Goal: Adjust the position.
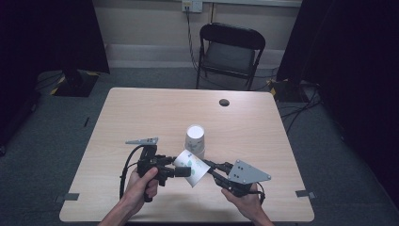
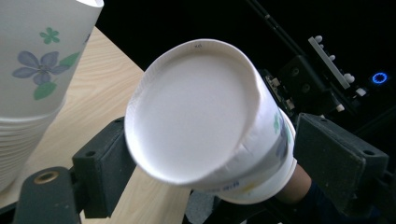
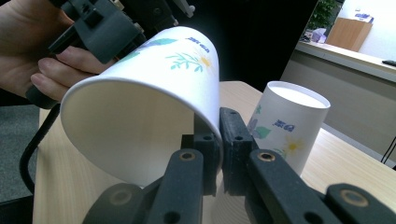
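Pale wood: the table top [image 1: 141, 122] is light-grained, with a dark round hole [image 1: 224, 102] near its far edge, toward one o'clock from the middle.
Held paper cup: a white flower-printed paper cup [image 1: 191, 168] lies on its side in the air above the near part of the table, at about six o'clock from the middle, its base toward the left gripper and its open mouth toward the right gripper.
Left gripper: the left gripper [image 1: 175, 170] has its two black jaws on either side of the cup's base end; in the left gripper view the base [image 2: 196, 116] sits between the pads and the left-hand one touches the wall, but I cannot tell whether the jaws press on it.
Right gripper: the right gripper [image 3: 219, 140] has its jaws drawn close together, pinching the cup's rim, one jaw inside the mouth and one outside.
Cup stack: a stack of upside-down paper cups [image 1: 195, 139] stands on the table just beyond the held cup, at its twelve o'clock.
Hands: the left hand [image 1: 141, 183] and right hand [image 1: 244, 201] grip the handles near the table's near edge.
Chair: a black folding chair [image 1: 229, 54] stands beyond the far edge, at twelve o'clock.
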Demonstrator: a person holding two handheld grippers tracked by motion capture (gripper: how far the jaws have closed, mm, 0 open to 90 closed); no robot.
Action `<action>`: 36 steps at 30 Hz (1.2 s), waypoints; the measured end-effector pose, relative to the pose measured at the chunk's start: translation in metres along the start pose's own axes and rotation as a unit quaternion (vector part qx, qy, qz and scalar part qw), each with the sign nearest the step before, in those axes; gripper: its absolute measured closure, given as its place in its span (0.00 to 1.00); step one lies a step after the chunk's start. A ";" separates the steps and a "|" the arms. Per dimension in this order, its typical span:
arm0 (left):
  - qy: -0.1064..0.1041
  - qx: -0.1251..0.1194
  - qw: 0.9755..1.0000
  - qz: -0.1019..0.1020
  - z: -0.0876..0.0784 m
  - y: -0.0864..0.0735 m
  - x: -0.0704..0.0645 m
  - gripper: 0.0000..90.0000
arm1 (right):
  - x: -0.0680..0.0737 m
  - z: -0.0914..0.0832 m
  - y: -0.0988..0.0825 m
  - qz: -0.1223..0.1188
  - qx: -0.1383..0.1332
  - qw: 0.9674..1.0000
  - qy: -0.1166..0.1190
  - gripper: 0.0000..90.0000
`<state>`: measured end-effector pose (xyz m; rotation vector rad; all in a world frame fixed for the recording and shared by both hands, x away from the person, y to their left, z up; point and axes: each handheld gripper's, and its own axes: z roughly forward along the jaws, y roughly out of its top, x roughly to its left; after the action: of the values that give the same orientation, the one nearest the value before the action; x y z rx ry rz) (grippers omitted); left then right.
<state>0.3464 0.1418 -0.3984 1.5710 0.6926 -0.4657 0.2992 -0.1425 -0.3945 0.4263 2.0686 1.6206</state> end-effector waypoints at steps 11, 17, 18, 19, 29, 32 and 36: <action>0.025 0.004 0.998 0.051 -0.008 0.000 -0.006 0.17 | -0.004 -0.003 0.001 0.008 -0.003 1.000 -0.002 0.97; 0.045 0.004 0.996 0.077 -0.013 0.001 -0.009 0.17 | -0.006 -0.004 0.001 0.011 0.000 1.000 -0.005 0.97; 0.048 0.000 0.995 0.085 -0.015 0.001 -0.010 0.17 | -0.007 -0.004 0.001 0.013 0.000 1.000 -0.005 0.97; 0.048 0.000 0.995 0.085 -0.015 0.001 -0.010 0.17 | -0.008 -0.005 0.001 0.015 -0.001 1.000 -0.006 0.97; 0.103 0.011 0.983 0.152 -0.022 0.001 -0.020 0.18 | -0.014 -0.006 0.000 0.042 0.019 0.999 -0.008 0.97; 0.128 0.014 0.974 0.188 -0.022 0.002 -0.025 0.20 | -0.015 -0.005 -0.001 0.050 0.029 0.998 -0.006 0.97; 0.150 0.021 0.963 0.223 -0.019 0.003 -0.030 0.21 | -0.016 -0.001 -0.003 0.063 0.059 0.996 0.003 0.97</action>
<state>0.3244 0.1556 -0.3745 1.7947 0.5322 0.0951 0.3124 -0.1520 -0.3949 0.6023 2.1885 1.5766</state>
